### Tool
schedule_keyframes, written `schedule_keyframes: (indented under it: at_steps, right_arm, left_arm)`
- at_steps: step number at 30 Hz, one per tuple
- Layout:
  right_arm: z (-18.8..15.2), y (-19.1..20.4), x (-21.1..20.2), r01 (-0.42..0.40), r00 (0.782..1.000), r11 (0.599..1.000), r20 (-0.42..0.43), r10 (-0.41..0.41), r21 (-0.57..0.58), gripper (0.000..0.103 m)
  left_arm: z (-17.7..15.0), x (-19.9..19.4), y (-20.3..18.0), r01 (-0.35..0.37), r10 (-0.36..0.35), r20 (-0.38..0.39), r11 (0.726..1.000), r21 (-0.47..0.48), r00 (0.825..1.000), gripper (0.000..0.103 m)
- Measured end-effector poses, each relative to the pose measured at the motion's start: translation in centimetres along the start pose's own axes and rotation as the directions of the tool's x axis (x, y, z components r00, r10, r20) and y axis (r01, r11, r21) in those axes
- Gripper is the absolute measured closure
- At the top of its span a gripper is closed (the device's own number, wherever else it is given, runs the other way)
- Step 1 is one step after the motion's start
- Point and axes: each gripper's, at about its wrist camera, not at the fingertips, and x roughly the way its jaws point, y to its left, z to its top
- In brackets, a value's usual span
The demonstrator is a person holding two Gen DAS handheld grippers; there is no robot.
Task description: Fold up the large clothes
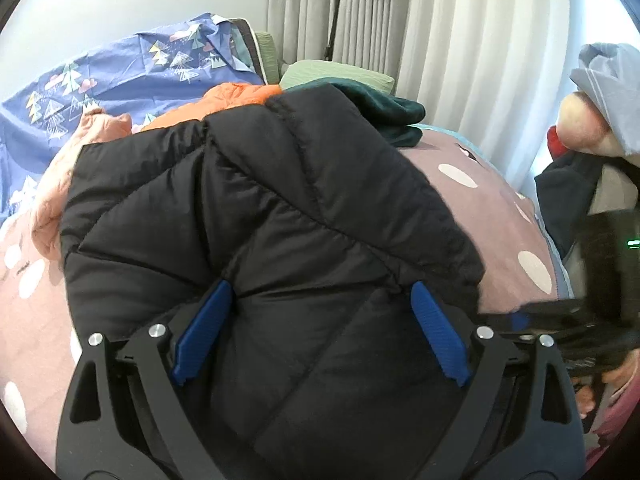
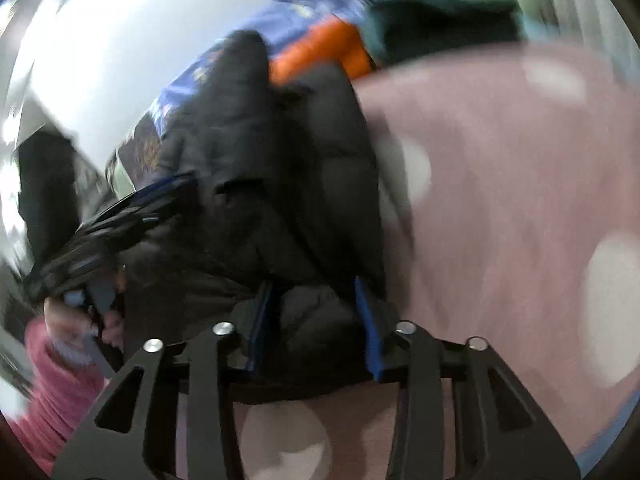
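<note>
A black quilted puffer jacket (image 1: pixel 260 200) lies on the bed, spread under and ahead of my left gripper (image 1: pixel 318 300). The left gripper's blue fingers (image 1: pixel 208 320) stand wide apart, and the jacket's fabric fills the gap without being pinched. In the blurred right wrist view, my right gripper (image 2: pixel 314 304) has its blue pads drawn in on a bunched fold of the jacket (image 2: pixel 260 160) at its right edge. The right gripper (image 1: pixel 560 324) also shows at the right of the left wrist view. The left gripper (image 2: pixel 120 216) shows as a blurred dark shape on the left of the right wrist view.
The bed has a pink sheet with white dots (image 1: pixel 500 208). Behind the jacket lie an orange garment (image 1: pixel 240 96), a peach one (image 1: pixel 52 200), a dark teal one (image 1: pixel 384 112) and a blue patterned duvet (image 1: pixel 120 72). Pale curtains (image 1: pixel 440 40) hang behind. A pink sleeve (image 2: pixel 52 380) is at lower left.
</note>
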Motion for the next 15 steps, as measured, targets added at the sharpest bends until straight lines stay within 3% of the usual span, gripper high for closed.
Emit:
schedule_keyframes:
  at_steps: [4,8,10,12,15]
  right_arm:
    - [0.1,0.9,-0.4,0.024,1.0,0.996,0.011,-0.023,-0.08,0.07]
    - [0.1,0.8,0.0,0.014,1.0,0.996,0.008,-0.013,-0.084,0.07]
    - [0.1,0.7,0.4,0.014,1.0,0.995,0.008,-0.014,-0.099,0.07]
    - [-0.3,1.2,0.3,0.021,1.0,0.994,0.007,-0.02,-0.108,0.07]
    - [-0.3,1.0,0.6,0.022,1.0,0.993,0.003,-0.022,-0.117,0.069]
  left_arm:
    - [2.3,-1.7,0.4,0.003,-0.001,0.055,1.0,-0.023,0.999,0.018]
    - [6.6,-1.0,0.6,-0.037,0.033,0.077,0.998,0.044,0.996,0.02]
    - [8.0,1.0,0.7,-0.085,0.081,0.045,0.994,0.074,0.996,0.02]
    - [8.5,4.5,1.4,-0.156,0.16,-0.025,0.981,0.113,0.987,0.011]
    - [7.1,9.2,3.7,-0.136,0.142,-0.147,0.989,0.049,0.979,0.008]
